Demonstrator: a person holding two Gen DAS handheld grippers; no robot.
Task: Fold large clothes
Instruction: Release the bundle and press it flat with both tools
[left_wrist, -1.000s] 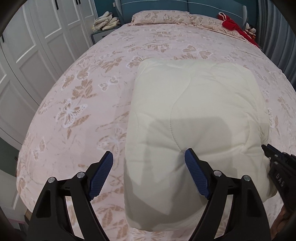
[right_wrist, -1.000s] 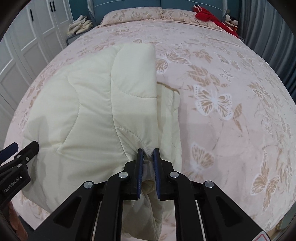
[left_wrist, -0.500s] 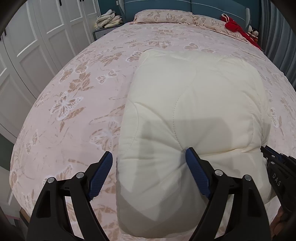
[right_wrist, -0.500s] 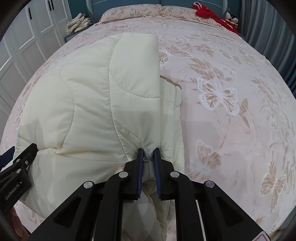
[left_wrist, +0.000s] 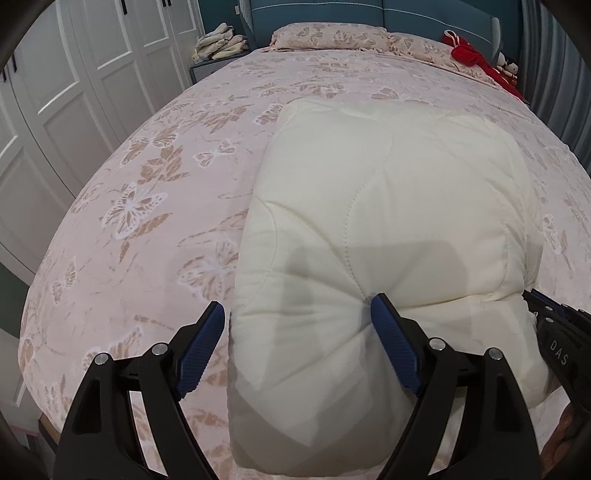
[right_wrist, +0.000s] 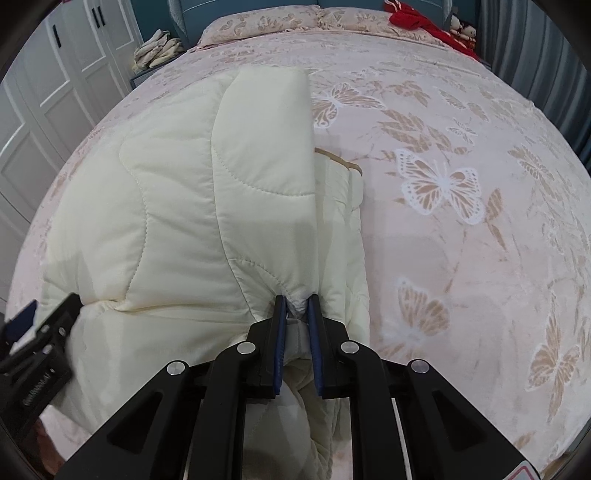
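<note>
A cream quilted padded garment (left_wrist: 388, 221) lies folded on the bed; it also shows in the right wrist view (right_wrist: 207, 206). My left gripper (left_wrist: 295, 325) is open, its jaws wide around the garment's near left corner, the right fingertip (left_wrist: 380, 306) pressing into the fabric. My right gripper (right_wrist: 295, 306) is shut on the garment's near right edge, fabric bunched between the pads. Each gripper shows at the edge of the other's view, the right one (left_wrist: 554, 332) and the left one (right_wrist: 40, 339).
The bed (left_wrist: 147, 192) has a pink butterfly-patterned cover (right_wrist: 461, 184). Pillows (left_wrist: 328, 35) and a red item (left_wrist: 469, 55) lie at the headboard. White wardrobe doors (left_wrist: 74, 92) stand at left, with a nightstand carrying folded cloth (left_wrist: 221, 42). Grey curtains (right_wrist: 535, 55) hang at right.
Both grippers have moved forward toward the headboard, carrying the garment's near edge so it lies further onto the bed. The grips have not changed.
</note>
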